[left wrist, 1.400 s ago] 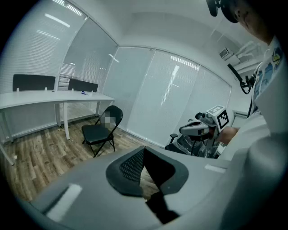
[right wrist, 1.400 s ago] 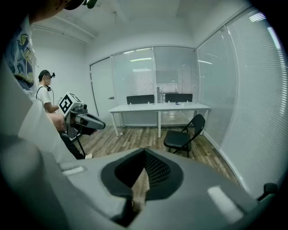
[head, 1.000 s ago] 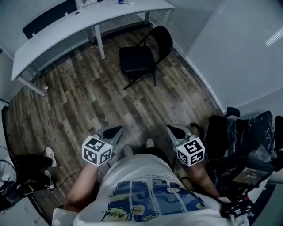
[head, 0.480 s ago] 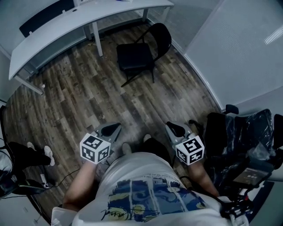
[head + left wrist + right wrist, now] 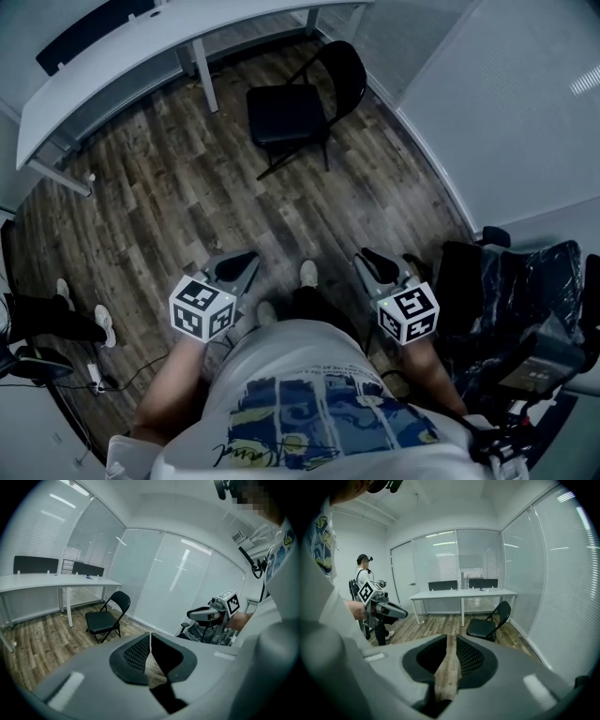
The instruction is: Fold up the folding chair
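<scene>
A long white desk [image 5: 131, 66] stands on wood-plank floor [image 5: 187, 211] beside frosted glass walls [image 5: 562, 573] with blinds.

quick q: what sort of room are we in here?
Probably an office or meeting room: a long white desk, glass partition walls with blinds, and a black folding chair on wood-look flooring.

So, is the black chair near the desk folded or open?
Open. The chair stands on its spread legs on the floor, with its seat lying flat and its backrest up.
</scene>
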`<state>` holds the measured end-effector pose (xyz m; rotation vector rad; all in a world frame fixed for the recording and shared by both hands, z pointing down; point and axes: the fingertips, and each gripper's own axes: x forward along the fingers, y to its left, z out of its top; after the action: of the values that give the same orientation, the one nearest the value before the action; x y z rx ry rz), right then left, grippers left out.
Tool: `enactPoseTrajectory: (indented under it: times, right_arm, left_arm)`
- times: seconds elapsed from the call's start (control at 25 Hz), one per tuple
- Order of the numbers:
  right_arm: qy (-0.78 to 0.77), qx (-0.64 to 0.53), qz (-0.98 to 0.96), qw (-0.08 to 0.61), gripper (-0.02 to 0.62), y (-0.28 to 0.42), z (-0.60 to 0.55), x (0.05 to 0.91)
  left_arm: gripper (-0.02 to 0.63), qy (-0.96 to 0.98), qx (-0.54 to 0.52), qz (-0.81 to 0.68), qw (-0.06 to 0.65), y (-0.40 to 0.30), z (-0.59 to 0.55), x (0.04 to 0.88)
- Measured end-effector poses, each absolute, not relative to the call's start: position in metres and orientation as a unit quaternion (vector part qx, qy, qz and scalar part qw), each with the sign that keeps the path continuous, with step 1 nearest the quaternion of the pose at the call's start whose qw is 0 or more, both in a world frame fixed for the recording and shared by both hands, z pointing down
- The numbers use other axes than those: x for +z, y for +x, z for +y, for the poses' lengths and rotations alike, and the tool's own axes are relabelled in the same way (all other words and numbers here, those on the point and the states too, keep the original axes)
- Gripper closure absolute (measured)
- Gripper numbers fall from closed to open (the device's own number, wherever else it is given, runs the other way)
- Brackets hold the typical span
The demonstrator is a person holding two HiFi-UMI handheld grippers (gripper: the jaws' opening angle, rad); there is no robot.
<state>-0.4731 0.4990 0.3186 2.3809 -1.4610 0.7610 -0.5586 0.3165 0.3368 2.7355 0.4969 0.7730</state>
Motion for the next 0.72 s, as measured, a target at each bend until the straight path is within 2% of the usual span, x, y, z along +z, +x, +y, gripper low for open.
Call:
enactPoseTrajectory:
  times: [0.24, 0.48, 0.72]
  right_arm:
    - [0.817, 0.259, -0.503, 0.11, 0.543, -0.421, 0.502, 0.322]
    - [0.806, 0.263, -0.521, 0.102, 0.543, -0.33, 0.51, 0.33]
    - [0.802, 0.255, -0.53, 0.106, 0.543, -0.317, 0.506, 0.326]
  left_arm:
    - [0.583, 0.94, 0.275, 0.161, 0.119, -0.511, 0.316, 0.336]
    - [0.581, 0.942, 0.284, 0.135, 0.119, -0.426, 0.326, 0.335]
    - [0.58, 0.949, 0.271, 0.118, 0.11, -0.409, 0.32, 0.324]
